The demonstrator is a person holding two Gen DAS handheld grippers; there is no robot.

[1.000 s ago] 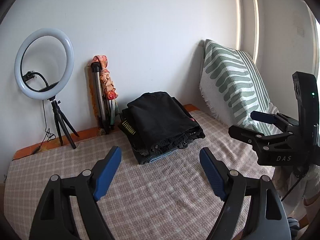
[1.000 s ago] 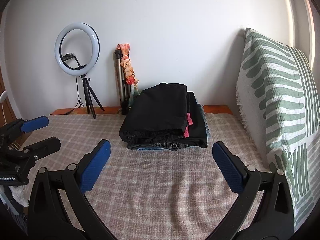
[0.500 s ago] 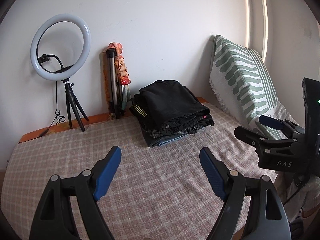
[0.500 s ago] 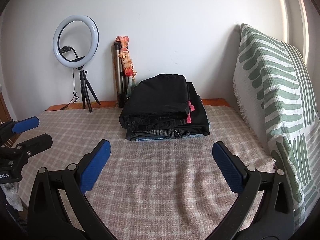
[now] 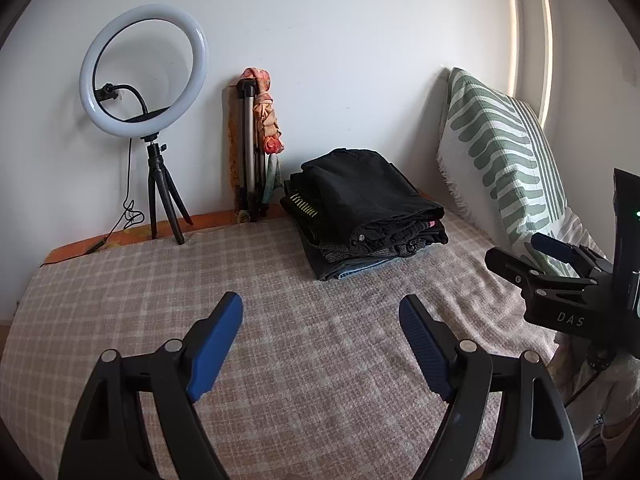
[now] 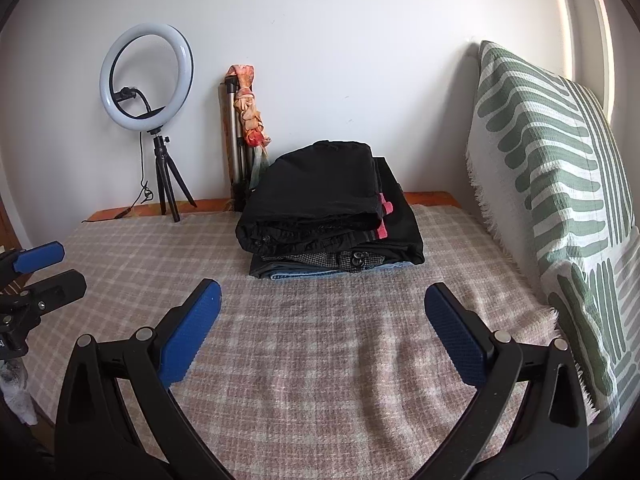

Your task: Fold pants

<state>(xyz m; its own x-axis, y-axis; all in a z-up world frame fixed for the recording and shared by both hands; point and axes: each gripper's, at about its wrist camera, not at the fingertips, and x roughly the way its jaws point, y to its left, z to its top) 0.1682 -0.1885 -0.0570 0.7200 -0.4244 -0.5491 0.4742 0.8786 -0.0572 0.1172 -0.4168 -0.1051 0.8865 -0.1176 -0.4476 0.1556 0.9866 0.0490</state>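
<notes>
A stack of folded pants (image 5: 368, 212), black on top with grey and blue pieces below, lies at the far side of the bed; it also shows in the right wrist view (image 6: 328, 212). My left gripper (image 5: 322, 320) is open and empty, held above the checked blanket well short of the stack. My right gripper (image 6: 322, 306) is open and empty, also short of the stack. The right gripper shows at the right edge of the left wrist view (image 5: 540, 256), and the left gripper at the left edge of the right wrist view (image 6: 40, 268).
A beige checked blanket (image 5: 280, 320) covers the bed. A ring light on a small tripod (image 5: 148, 120) and a folded tripod with an orange cloth (image 5: 256, 148) stand at the back wall. A green-striped pillow (image 6: 552, 184) leans on the right.
Both grippers have drawn back and lifted a little; the stack of pants sits farther from the left gripper's fingers. Both jaws stay open.
</notes>
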